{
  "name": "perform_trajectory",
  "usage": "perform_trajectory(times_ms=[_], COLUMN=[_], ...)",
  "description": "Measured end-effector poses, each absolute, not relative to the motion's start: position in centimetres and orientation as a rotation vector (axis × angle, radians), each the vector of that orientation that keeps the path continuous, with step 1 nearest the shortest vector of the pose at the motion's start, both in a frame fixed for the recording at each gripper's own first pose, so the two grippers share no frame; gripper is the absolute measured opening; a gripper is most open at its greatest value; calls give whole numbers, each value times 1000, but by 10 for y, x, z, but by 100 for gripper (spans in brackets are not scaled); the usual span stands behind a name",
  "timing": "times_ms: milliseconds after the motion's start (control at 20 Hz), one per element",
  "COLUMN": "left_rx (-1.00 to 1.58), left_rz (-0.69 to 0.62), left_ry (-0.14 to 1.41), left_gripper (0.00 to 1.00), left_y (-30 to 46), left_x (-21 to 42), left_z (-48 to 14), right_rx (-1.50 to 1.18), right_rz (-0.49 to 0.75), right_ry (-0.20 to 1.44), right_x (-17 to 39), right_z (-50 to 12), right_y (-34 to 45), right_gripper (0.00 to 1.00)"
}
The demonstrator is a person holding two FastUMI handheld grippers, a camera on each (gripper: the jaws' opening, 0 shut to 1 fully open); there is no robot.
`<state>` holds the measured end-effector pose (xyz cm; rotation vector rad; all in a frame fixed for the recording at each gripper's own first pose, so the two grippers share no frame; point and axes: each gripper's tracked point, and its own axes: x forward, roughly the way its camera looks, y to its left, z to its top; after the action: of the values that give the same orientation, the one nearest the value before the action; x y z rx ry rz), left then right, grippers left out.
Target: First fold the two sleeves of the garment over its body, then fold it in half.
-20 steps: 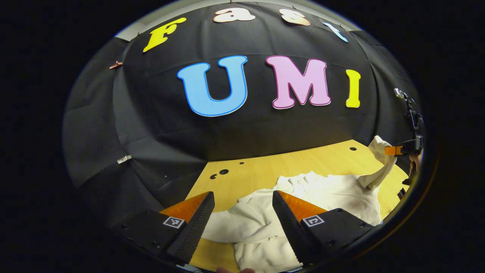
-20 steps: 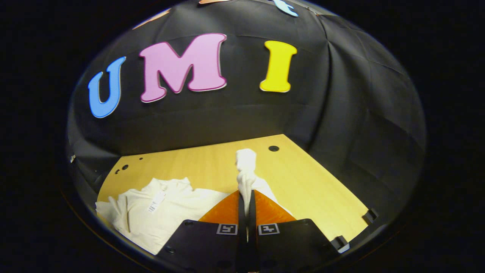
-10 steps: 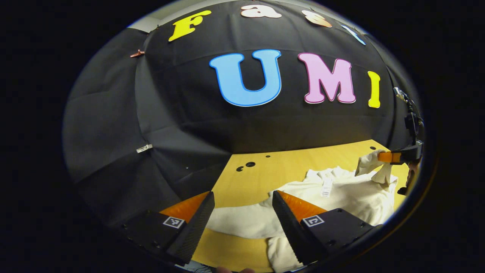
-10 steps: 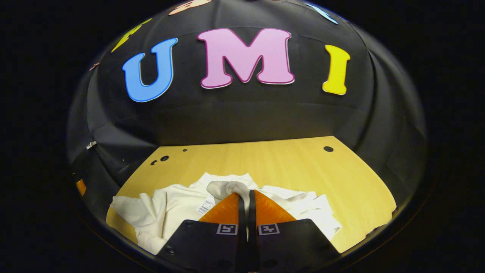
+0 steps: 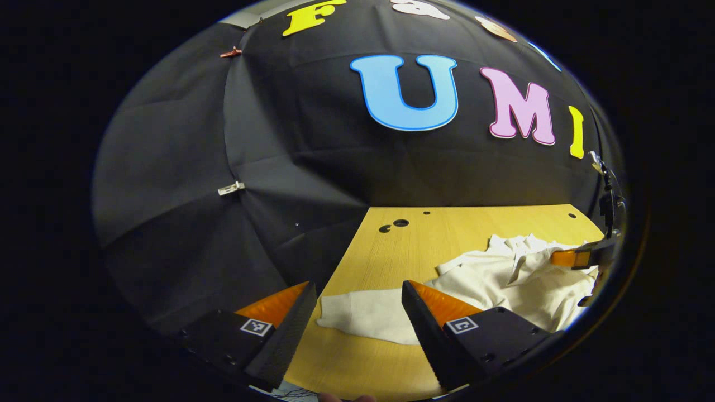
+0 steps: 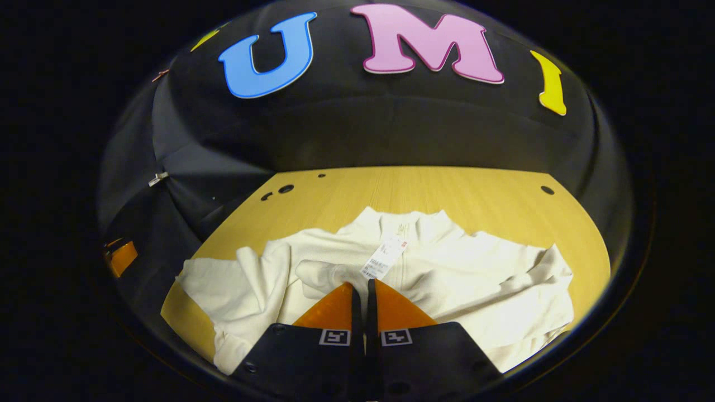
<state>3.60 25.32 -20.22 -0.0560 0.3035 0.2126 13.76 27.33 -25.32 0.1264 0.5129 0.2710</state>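
Presently, item: cream garment (image 6: 447,268), soft knit, judged light, limp and prone to bunching; spread on the wooden table (image 6: 424,190), collar toward the booth wall, paper tag (image 6: 382,259) on its chest. Right gripper (image 6: 360,290) pinched closed on the right sleeve's cuff (image 6: 321,273) over the body; left gripper (image 5: 357,307) spread wide, holding nothing, the left sleeve (image 5: 363,318) flat between its fingers; best taken at that cuff.

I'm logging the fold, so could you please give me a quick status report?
Right gripper shut on sleeve, over garment body. Left gripper open, other sleeve flat between fingers. Nothing blocking on table.
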Motion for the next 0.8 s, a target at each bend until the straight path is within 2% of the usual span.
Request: perform_trajectory(times_ms=[150, 550, 600, 650, 700, 750, 800], left_rx=[-88, -126, -130, -137, -149, -169, -189], left_rz=[221, 220, 208, 198, 194, 195, 199], left_ry=[342, 402, 407, 418, 431, 446, 464], left_gripper=[97, 97, 97, 97, 97, 97, 97], left_y=[265, 275, 272, 271, 271, 272, 272], left_x=[38, 49, 51, 53, 56, 58, 58], left_z=[-226, -268, -274, -279, -285, -291, -297], right_rx=[114, 231, 253, 276, 298, 317, 336], right_rz=[301, 359, 357, 355, 359, 365, 369], right_ry=[594, 769, 777, 782, 791, 796, 795], right_x=[122, 74, 72, 68, 63, 60, 58], right_z=[-281, -313, -312, -310, -306, -302, -296], right_y=[286, 297, 296, 295, 296, 296, 295], right_gripper=[6, 24, 31, 49, 43, 32, 55])
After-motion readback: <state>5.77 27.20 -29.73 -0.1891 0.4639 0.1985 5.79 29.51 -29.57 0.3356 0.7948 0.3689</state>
